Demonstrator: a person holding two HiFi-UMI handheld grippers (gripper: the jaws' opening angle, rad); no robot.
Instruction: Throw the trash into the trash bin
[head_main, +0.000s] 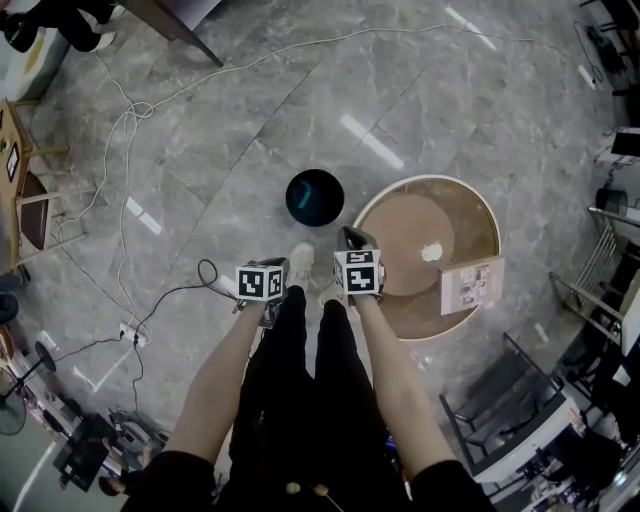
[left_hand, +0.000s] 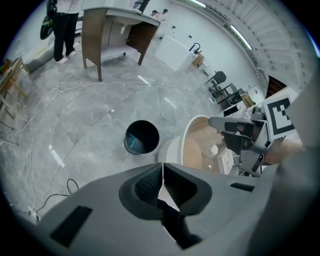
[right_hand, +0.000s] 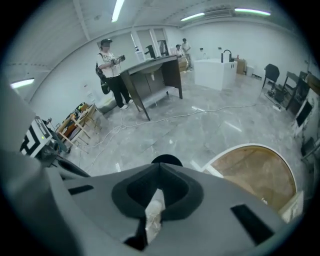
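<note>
Trash bin (head_main: 315, 197): one, dark, round, on floor.
Round surface (head_main: 410, 215): one.
White trash: two pieces. Loose scrap (head_main: 431, 251) on surface, pinched scrap (right_hand: 153, 212) in right claw (right_hand: 159, 172).
Claws: two, counting left claw (left_hand: 162, 175).
Marker cubes: two, left cube (head_main: 262, 282) and right cube (head_main: 358, 272).
Printed card (head_main: 472, 285): one, at surface edge.
Power strip (head_main: 131, 332): one, on floor.
People in right gripper view: three. Standing person (right_hand: 111, 67) by dark desk (right_hand: 152, 75), two far figures (right_hand: 185, 46) behind.

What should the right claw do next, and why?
Probably carry the right claw a little forward and leftward until it hangs over the trash bin: it is shut on a crumpled white scrap, and the bin's mouth lies just ahead, not yet beneath it.
</note>
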